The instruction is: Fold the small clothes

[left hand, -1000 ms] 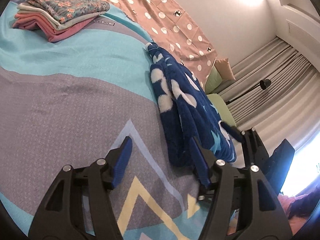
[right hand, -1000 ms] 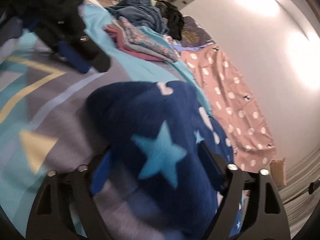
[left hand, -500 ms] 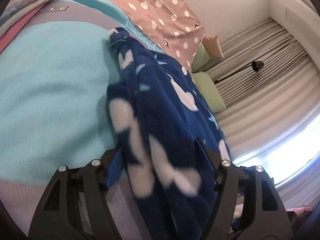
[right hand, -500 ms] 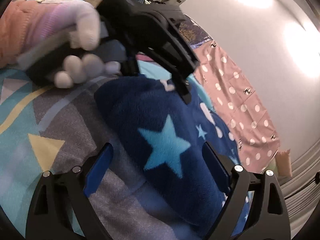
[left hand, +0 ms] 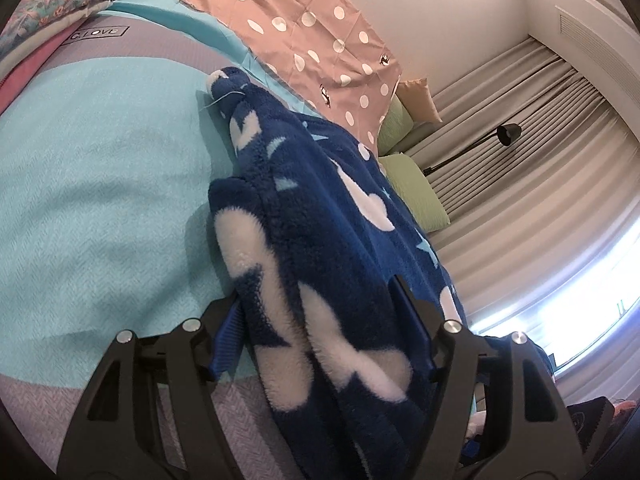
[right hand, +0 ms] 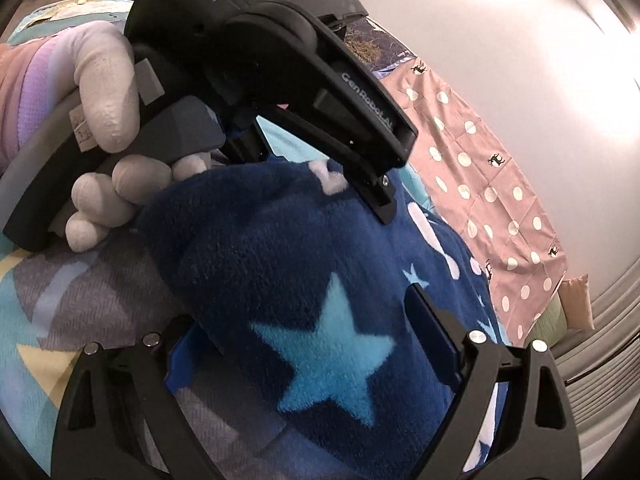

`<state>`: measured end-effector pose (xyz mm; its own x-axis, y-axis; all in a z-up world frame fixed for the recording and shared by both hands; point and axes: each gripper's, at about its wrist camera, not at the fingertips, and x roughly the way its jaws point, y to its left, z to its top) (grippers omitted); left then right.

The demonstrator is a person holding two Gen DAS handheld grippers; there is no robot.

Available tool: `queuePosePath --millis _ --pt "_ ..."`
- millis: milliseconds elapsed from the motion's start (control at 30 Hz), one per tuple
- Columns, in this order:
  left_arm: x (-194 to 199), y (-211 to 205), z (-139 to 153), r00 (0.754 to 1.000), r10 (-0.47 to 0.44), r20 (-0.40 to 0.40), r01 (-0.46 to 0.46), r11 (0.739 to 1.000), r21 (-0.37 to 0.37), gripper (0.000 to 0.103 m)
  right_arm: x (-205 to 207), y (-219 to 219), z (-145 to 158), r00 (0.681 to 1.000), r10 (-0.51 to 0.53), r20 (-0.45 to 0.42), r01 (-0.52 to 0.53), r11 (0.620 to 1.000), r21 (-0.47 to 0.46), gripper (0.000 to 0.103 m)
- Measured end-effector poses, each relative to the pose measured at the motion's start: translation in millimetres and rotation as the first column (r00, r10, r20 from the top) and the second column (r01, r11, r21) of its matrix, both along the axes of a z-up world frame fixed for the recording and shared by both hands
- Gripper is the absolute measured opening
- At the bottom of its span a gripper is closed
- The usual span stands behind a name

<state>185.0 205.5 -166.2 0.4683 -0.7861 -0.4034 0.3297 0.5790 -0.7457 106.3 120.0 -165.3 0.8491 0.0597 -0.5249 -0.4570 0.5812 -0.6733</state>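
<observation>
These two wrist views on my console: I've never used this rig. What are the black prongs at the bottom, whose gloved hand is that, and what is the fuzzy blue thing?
No robot arm here: a person holds one pair of tongs in each hand, with a fisheye camera on each looking along the fingers. The black prongs are those fingers.

Left wrist view: the left tongs straddle a blue fleece garment with white shapes, lying on a turquoise and grey bedspread. The fleece fills the gap, but the fingers stand wide; whether they pinch it is unclear. A folded pile sits top left.

Right wrist view: the right tongs stand open over the same garment. The gloved left hand is the person's own, holding the other tool.
</observation>
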Motion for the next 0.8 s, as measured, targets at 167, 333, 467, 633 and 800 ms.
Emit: queuePosePath --millis 167,333,467,633,800 --pt "-2.4 5.6 -2.2 1.0 -0.001 -0.001 0.001 1.0 -0.012 0.069 -0.5 8.6 -1.7 1.0 0.017 0.019 -0.017 1.0 0.0 0.088" --pt "4.1 8.7 -1.9 1.0 -0.002 -0.022 0.001 1.0 -0.029 0.069 -16.4 10.3 -3.3 0.994 0.057 0.088 -0.055 0.998 -0.03 0.063" --pt "17.0 7.0 -0.9 0.999 0.006 -0.049 -0.008 0.999 -0.037 0.07 -12.9 11.9 -3.6 0.996 0.055 0.077 -0.052 0.998 -0.036 0.063" --pt "29.6 3.2 0.0 0.997 0.021 -0.071 -0.024 0.999 -0.045 0.05 -7.0 10.7 -1.2 0.997 0.048 0.057 -0.047 0.998 -0.031 0.056" --pt "31.5 6.0 4.4 0.993 0.021 -0.114 -0.032 0.995 -0.099 0.035 -1.5 -13.9 32.0 1.0 0.024 -0.018 -0.02 0.984 0.175 0.042"
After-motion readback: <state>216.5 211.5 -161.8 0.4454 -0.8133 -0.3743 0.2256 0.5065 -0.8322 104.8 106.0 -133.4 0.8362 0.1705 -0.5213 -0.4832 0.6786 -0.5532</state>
